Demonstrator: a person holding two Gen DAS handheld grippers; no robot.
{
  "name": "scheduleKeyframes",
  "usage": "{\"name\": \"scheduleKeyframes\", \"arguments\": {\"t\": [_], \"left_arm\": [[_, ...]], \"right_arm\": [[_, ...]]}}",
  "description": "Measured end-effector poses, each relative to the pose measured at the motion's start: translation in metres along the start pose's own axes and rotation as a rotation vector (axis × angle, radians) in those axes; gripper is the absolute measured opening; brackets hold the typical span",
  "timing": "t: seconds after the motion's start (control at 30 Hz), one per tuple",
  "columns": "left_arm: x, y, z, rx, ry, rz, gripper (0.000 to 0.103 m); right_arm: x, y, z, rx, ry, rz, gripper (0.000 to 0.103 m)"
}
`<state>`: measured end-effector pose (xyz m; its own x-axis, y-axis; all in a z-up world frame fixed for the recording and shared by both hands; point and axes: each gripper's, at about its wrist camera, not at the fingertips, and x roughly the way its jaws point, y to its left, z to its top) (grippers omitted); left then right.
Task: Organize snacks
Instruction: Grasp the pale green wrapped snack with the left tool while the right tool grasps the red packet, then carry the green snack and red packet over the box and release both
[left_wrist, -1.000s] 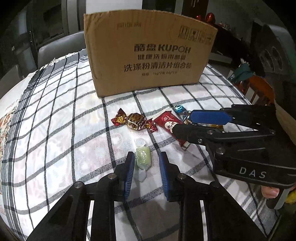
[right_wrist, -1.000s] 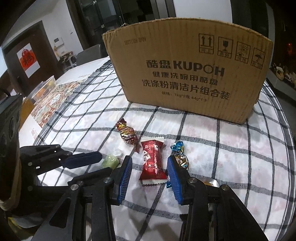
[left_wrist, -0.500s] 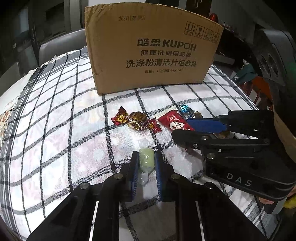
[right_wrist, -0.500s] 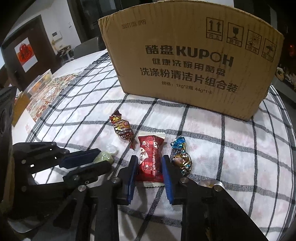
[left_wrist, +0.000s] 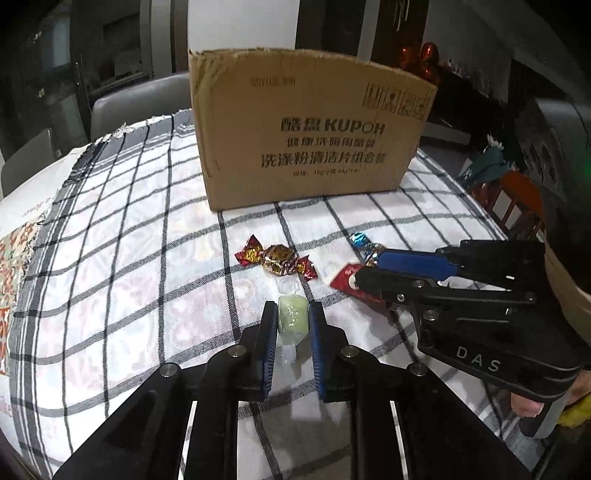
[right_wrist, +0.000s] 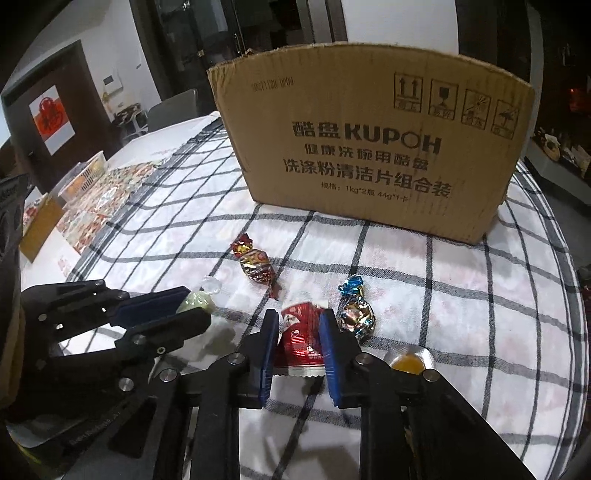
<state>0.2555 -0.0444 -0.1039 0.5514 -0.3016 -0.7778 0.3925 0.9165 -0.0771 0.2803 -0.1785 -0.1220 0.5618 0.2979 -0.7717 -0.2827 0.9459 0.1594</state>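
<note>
My left gripper (left_wrist: 291, 314) is shut on a pale green wrapped candy (left_wrist: 292, 320) and holds it just above the checked cloth; it also shows in the right wrist view (right_wrist: 195, 301). My right gripper (right_wrist: 298, 325) is shut on a red snack packet (right_wrist: 300, 338), lifted slightly; in the left wrist view the packet (left_wrist: 345, 277) peeks out under that gripper (left_wrist: 365, 271). A red-gold candy (right_wrist: 255, 264) and a blue-gold candy (right_wrist: 357, 312) lie on the cloth. The cardboard box (right_wrist: 369, 147) stands behind them.
A small round cup of orange jelly (right_wrist: 408, 363) lies right of my right gripper. A plastic basket (right_wrist: 83, 177) and printed papers (right_wrist: 107, 195) sit at the table's far left. A grey chair (left_wrist: 136, 103) stands behind the table.
Both grippers have closed fully on their items and lifted them a little off the cloth. The box looks farther away and lower in both views.
</note>
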Motion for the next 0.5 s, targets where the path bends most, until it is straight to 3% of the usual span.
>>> {"name": "scheduleKeyframes", "arguments": {"t": [0.5], "left_arm": [[-0.016, -0.005, -0.007, -0.009, -0.017, 0.000, 0.018]], "right_arm": [[0.004, 0.003, -0.014, -0.010, 0.060, -0.005, 0.021]]}}
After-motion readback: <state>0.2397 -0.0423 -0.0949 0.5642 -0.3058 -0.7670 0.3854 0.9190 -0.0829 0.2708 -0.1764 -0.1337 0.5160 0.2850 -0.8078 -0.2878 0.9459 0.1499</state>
